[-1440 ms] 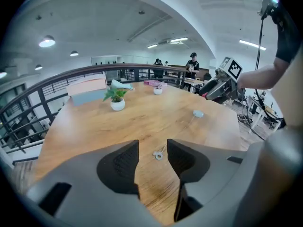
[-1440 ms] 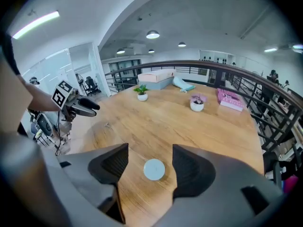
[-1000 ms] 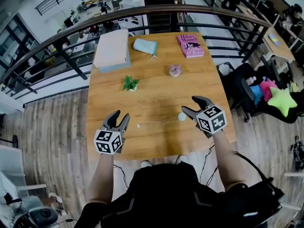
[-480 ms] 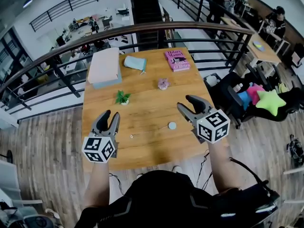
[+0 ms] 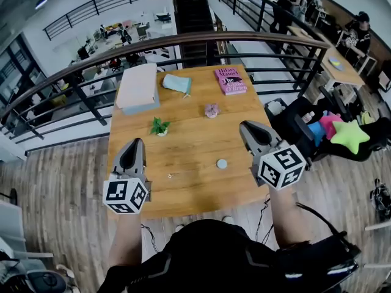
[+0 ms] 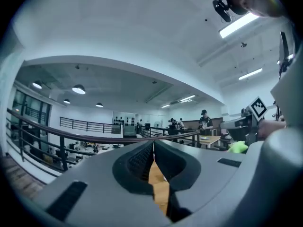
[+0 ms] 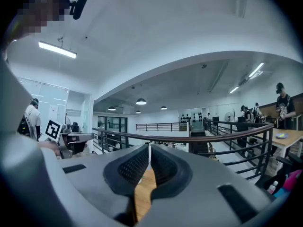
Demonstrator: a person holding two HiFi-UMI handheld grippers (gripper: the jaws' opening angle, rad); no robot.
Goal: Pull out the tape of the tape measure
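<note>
Tape measure (image 5: 222,163): small round pale disc, lying flat on the desk (image 5: 195,136) between both grippers, nearer the right; any marking is too small to read.
Left hand-held gripper (image 5: 135,142): jaws together, empty.
Right hand-held gripper (image 5: 246,127): jaws closing, nearly met, empty.
Pink book (image 5: 230,80): lettering illegible.

My left gripper (image 6: 153,144) has its jaws pressed together tip to tip, just a sliver of wooden table (image 6: 160,190) showing in the gap lower down between them. Past the jaws I get a dark railing (image 6: 71,135) curving across, a green object (image 6: 238,147) at right and a person (image 6: 204,120) standing far back. 4 round ceiling lamps (image 6: 78,89) glow at upper left, and a strip light (image 6: 239,25) at upper right.
</note>
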